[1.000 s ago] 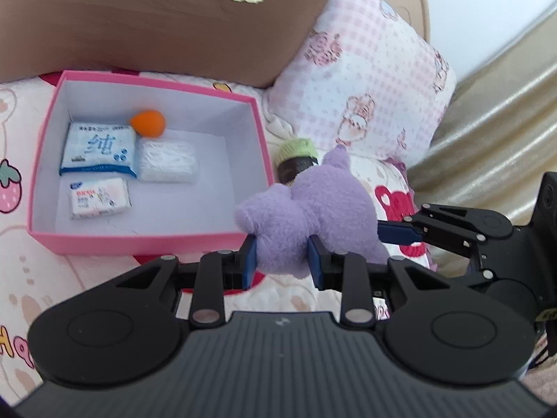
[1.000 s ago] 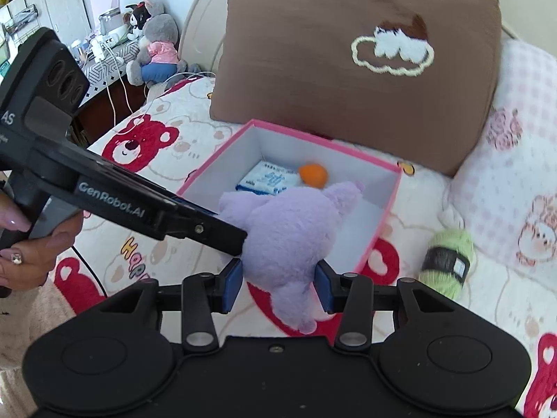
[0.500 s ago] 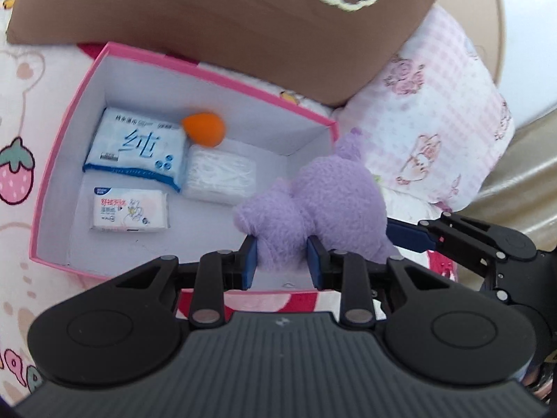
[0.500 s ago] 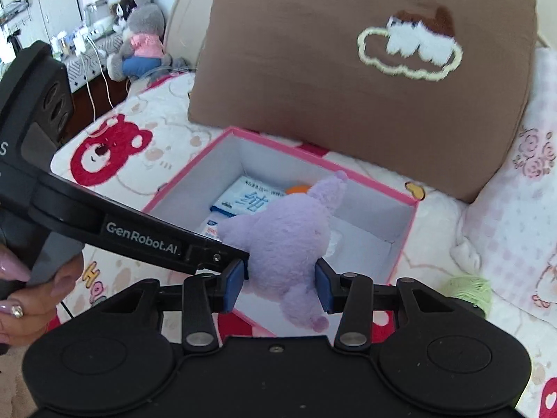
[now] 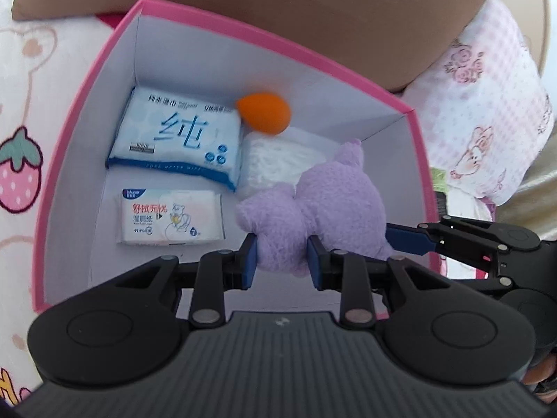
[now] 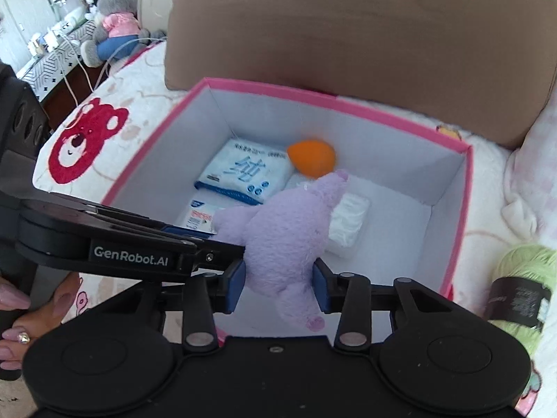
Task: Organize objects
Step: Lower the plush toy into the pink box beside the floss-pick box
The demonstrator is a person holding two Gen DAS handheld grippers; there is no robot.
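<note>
Box [image 5: 104, 66] holds wipe packs [image 5: 177, 136], orange sponge [image 5: 264, 113]; left gripper [image 5: 282, 257] clamps purple plush [image 5: 327, 205], right gripper [image 6: 278, 284] jaws closing on it.

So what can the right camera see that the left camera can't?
Only the right wrist view shows the stuffed animals on the far shelf, the red bear print on the blanket and a hand with pink nails. Only the left wrist view shows the strawberry print and the pink pillow. Both show the pink box, the purple plush toy with both grippers on it, the orange ball, the tissue packs and the brown pillow.
</note>
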